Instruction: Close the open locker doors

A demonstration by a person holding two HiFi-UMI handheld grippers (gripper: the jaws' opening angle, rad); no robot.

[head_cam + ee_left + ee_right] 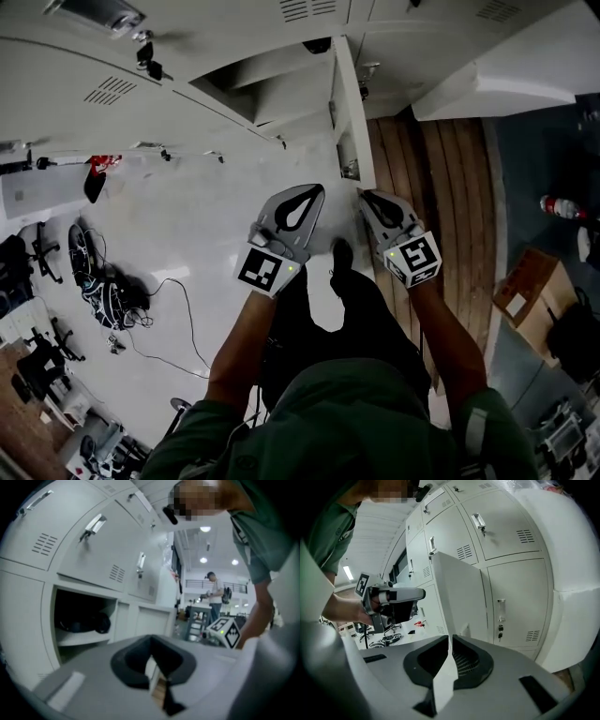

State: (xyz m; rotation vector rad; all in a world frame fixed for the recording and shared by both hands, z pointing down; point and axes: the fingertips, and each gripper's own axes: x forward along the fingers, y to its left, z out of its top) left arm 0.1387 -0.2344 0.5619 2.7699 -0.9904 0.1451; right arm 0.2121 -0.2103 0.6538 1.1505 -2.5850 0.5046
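Door [457,597] upright, ajar, pinched by right hand-held gripper [449,645]; left hand-held gripper [152,657] closed.

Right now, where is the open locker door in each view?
Head view: door, edge-on, top centre, just above the right hand-held gripper.
Left gripper view: not clearly in it; only the open compartment at left.
Right gripper view: door fills the centre, its near edge running down to the jaws.
Shared landmark: the vented locker wall.

Left gripper [317,189], right gripper [365,195] side by side, jaws together.
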